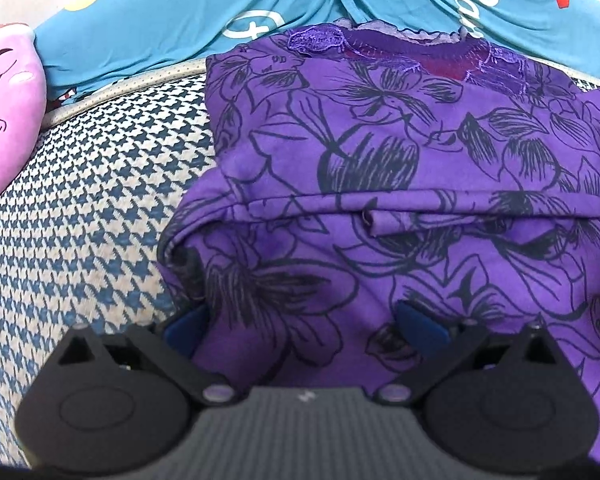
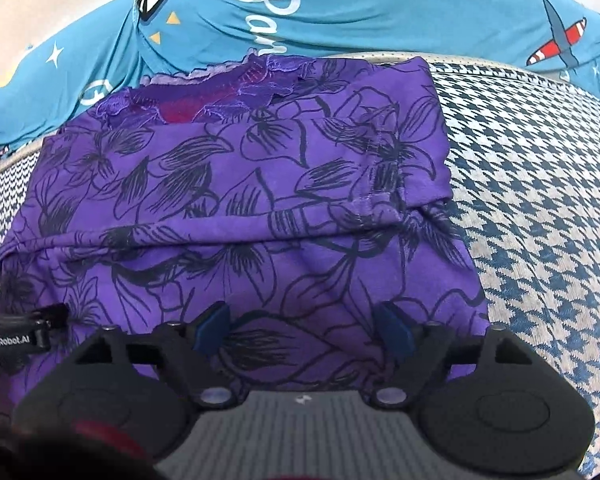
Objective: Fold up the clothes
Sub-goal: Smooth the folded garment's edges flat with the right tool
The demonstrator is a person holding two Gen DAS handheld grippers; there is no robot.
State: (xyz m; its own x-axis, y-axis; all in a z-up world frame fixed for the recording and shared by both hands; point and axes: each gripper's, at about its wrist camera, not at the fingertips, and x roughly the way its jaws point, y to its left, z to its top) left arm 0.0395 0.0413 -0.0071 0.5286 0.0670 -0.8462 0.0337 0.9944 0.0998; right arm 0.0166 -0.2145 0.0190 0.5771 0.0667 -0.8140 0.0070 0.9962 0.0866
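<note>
Purple floral-print top [image 1: 380, 160] lies folded on the houndstooth cushion [image 1: 80, 208], its lace neckline against the teal bedding [image 1: 160, 20]. Both the left gripper [image 1: 304, 320] and right gripper [image 2: 304, 324] stand released over its near edge; withdrawing carelessly could snag cloth and undo the fold.

A blue-and-white houndstooth cushion [image 1: 92, 184] with pale piping, a teal printed sheet [image 2: 380, 28] behind it.

Folded garment [image 1: 400, 152] on cushion [image 1: 100, 184]
</note>
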